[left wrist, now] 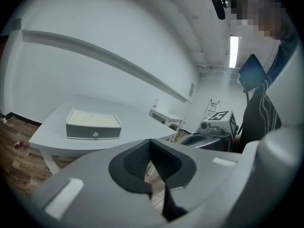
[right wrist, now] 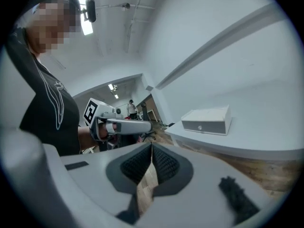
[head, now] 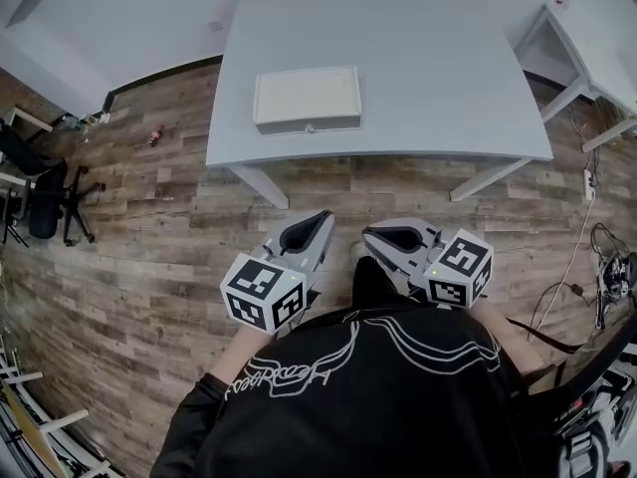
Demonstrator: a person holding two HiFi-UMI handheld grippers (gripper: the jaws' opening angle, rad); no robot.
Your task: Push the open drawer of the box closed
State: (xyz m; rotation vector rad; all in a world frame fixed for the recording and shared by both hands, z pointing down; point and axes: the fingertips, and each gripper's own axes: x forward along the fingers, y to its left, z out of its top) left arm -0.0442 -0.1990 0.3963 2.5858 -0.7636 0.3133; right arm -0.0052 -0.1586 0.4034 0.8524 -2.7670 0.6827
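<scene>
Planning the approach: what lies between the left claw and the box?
Only bare floor and bare table edge between left claw and box, per head view.

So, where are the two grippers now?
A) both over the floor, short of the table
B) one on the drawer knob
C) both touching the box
A: the head view shows the left gripper and the right gripper over the floor, short of the table, apart from the box.

head view looks steeply down on the table (head: 428, 78); both gripper views face it low, sharing the box (head: 307, 99).
</scene>
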